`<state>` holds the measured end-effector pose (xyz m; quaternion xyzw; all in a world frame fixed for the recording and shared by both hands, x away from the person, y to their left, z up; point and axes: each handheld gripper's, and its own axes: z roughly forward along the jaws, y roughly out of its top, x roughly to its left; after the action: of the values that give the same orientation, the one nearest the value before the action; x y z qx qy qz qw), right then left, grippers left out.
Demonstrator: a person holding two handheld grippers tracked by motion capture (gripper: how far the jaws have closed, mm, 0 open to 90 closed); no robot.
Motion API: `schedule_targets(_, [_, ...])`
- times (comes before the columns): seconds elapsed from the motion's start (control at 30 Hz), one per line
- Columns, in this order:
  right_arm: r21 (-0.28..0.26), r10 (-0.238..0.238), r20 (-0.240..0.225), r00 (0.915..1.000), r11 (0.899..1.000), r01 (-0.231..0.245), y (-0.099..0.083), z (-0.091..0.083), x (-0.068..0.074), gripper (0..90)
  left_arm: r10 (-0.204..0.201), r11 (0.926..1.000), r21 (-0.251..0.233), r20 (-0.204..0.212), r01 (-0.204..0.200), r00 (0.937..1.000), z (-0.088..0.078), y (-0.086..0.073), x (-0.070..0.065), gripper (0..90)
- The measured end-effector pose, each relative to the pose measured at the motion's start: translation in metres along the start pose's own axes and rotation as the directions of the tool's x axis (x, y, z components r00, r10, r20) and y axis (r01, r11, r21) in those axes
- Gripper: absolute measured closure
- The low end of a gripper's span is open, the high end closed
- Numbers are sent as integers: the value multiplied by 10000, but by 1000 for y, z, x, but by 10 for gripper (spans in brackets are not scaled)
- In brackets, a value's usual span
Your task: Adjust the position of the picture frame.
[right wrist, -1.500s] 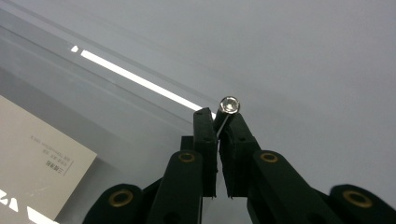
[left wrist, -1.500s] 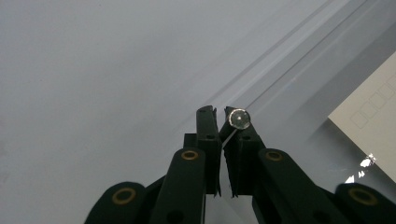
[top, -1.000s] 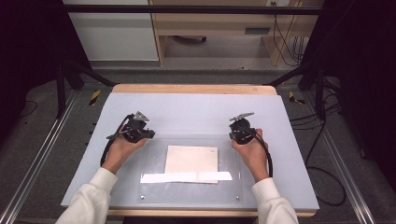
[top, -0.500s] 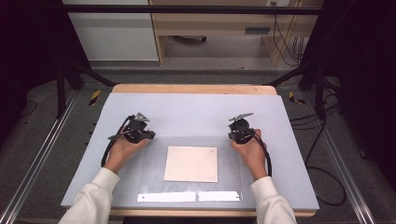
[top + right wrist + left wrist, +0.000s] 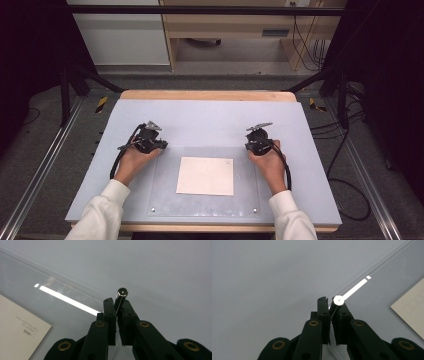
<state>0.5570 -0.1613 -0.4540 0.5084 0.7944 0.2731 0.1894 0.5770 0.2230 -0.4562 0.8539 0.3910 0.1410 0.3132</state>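
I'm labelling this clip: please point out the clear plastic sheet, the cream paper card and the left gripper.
clear plastic sheet point(image 5: 165, 200): high view, bare left part of the sheet.
cream paper card point(image 5: 205, 175): high view, middle of the card.
left gripper point(image 5: 331, 302): left gripper view, between the shut jaw tips.

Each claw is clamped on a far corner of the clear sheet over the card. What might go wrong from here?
1. The left claw and right claw pinch only thin corner edges of the clear plastic sheet, so it may slip out if raised.
2. Uneven lifting could twist the sheet.
3. The cream paper card, apparently loose beneath it, might shift on the grey table mat.
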Motion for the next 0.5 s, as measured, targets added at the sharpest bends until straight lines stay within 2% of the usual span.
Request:
schedule_targets(0.1, [-108, 138, -20, 9999, 9998, -138, -2, 1, -1, 855, 46, 10000, 39, -81, -46, 10000, 0, 0, -1, 842])
schedule_targets(0.33, [-218, 100, -187, 9998, 9997, -104, -3, 1, -3, 851, 61, 10000, 46, -137, -60, 9999, 0, 0, -2, 840])
schedule_targets(0.4, [-392, 105, -273, 9996, 9992, -115, -3, -1, -4, 818, 50, 10000, -38, -208, -51, 9998, -1, 0, -2, 833])
schedule_targets(0.47, [-474, 117, -251, 9996, 9988, -129, -3, -3, -5, 784, 91, 9999, -110, -274, -94, 9996, -2, 0, -2, 775])
schedule_targets(0.5, [-566, 122, -233, 9997, 9983, -135, -3, -5, -6, 757, 55, 9996, -281, -383, -66, 9993, -4, 1, -2, 775])
